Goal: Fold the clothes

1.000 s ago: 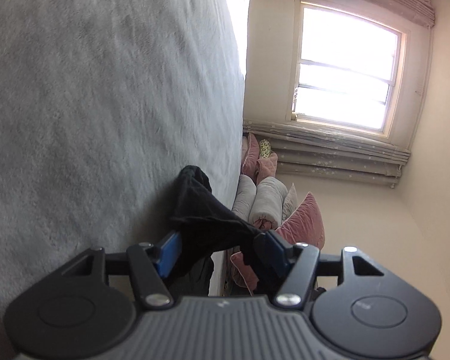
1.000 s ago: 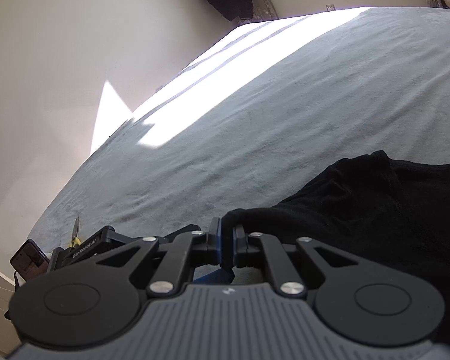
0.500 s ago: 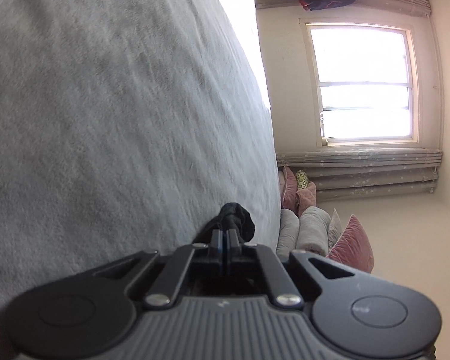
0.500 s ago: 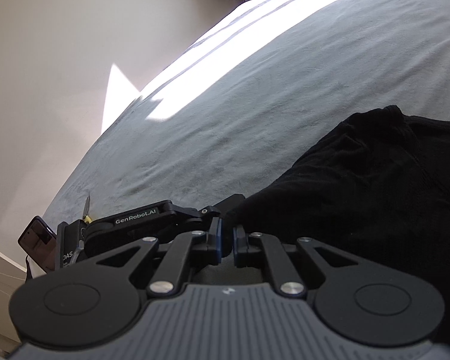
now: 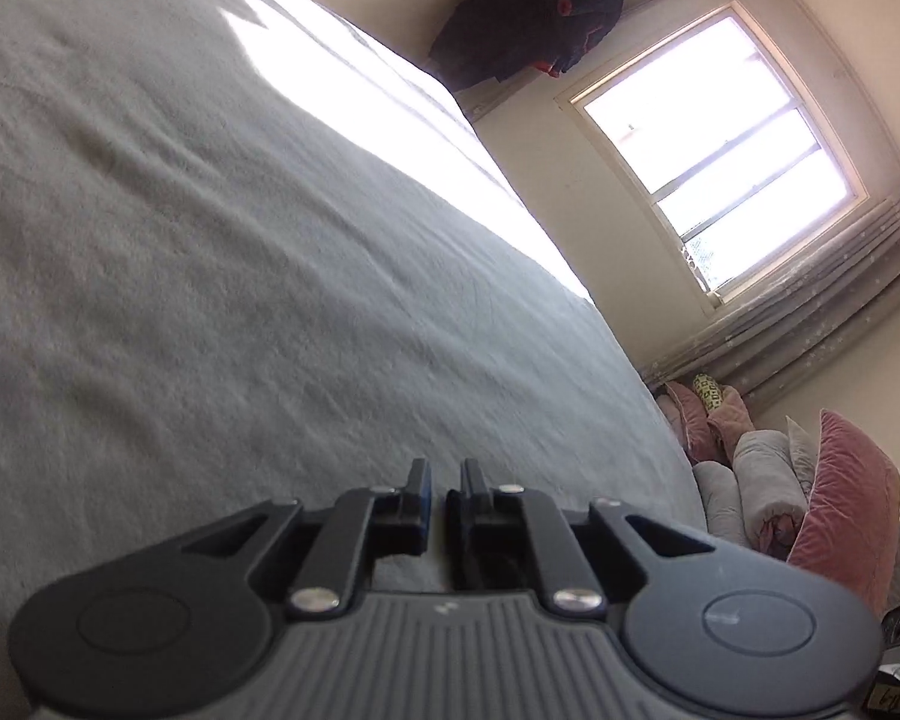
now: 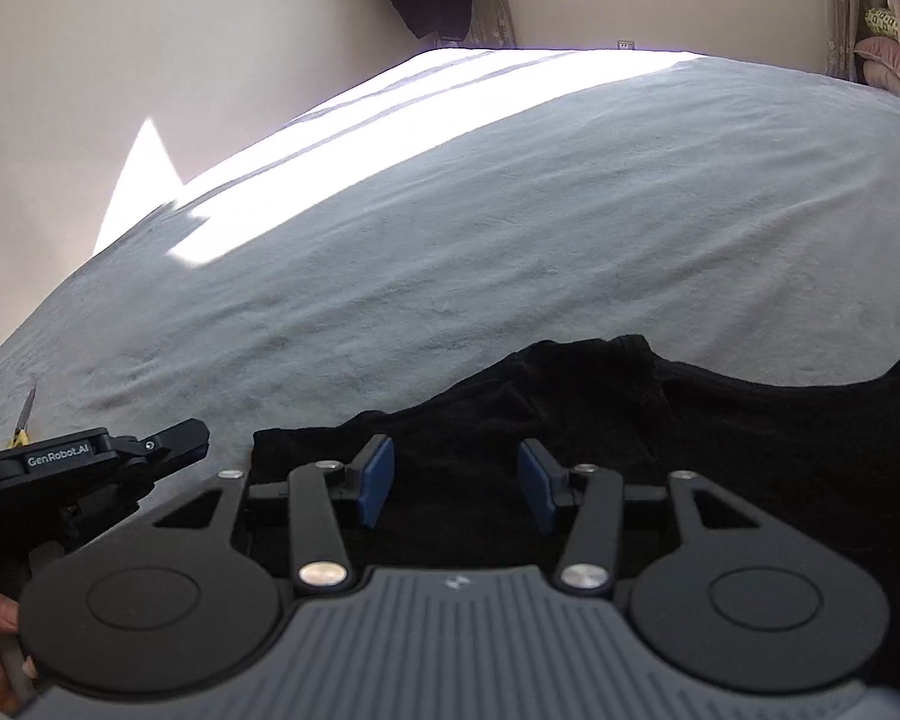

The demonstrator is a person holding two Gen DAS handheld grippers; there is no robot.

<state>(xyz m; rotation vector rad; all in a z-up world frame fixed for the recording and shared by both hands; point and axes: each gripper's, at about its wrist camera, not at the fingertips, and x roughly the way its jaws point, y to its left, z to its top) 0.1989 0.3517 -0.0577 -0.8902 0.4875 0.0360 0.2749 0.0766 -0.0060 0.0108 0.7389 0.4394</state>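
My right hand-held gripper (image 6: 455,489) has let go, spread above the black shirt (image 6: 720,420); my left hand-held gripper (image 5: 440,495) is nearly pressed together over the bed (image 5: 210,300).

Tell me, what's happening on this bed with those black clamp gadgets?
A person is folding clothes with a handheld gripper in each hand. The right gripper has its jaws open above a black garment lying on the grey bedspread. The left gripper, jaws nearly closed, holds nothing visible. So the garment lies released at this moment.

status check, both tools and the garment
Right tool open over black garment. Left tool nearly shut, empty. Garment flat on bed, nothing in the way.
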